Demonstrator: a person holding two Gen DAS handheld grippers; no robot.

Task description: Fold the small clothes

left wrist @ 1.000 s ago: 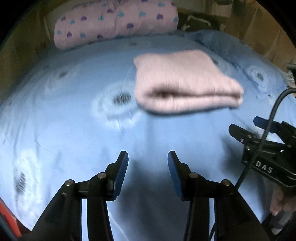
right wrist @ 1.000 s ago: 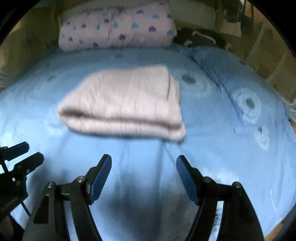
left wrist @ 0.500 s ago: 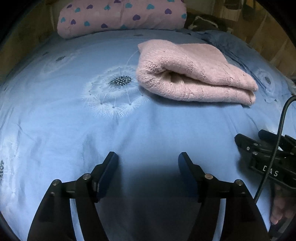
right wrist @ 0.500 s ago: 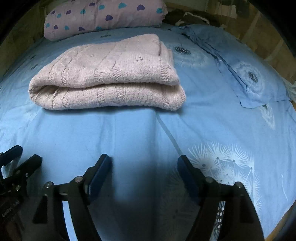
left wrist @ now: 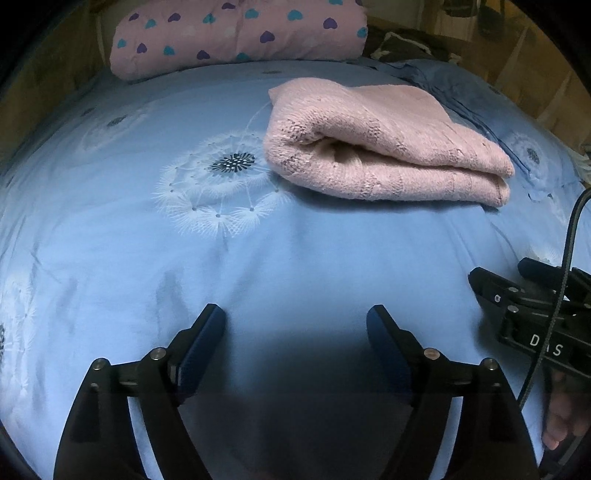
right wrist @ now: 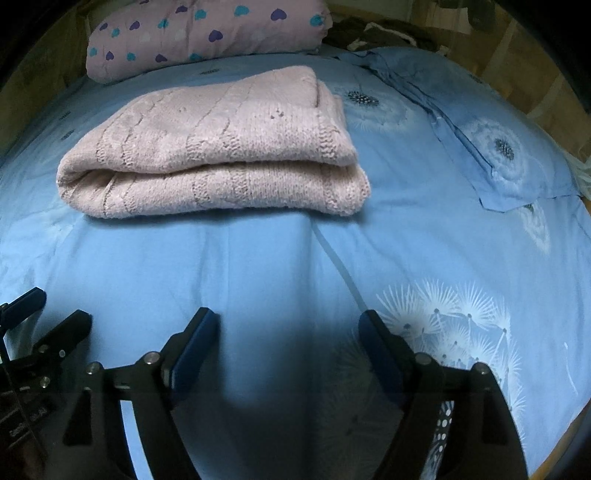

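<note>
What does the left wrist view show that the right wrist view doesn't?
Only left wrist: the sweater's open rolled end, a dandelion print beside it, and fingers on the right hand-held gripper.
Only right wrist: the sweater's flat top and long folded edge, plus a loose blue pillowcase.
Both: the folded sweater on the blue sheet, the heart-print bedding behind, both grippers opening, nothing between them.

Pale pink knit sweater, ribbed and eyelet-patterned. Light blue bedsheet printed with white dandelion heads, dark-centred. Pink pillow dotted with purple and teal hearts. Black grippers, blue pads on the fingers.
</note>
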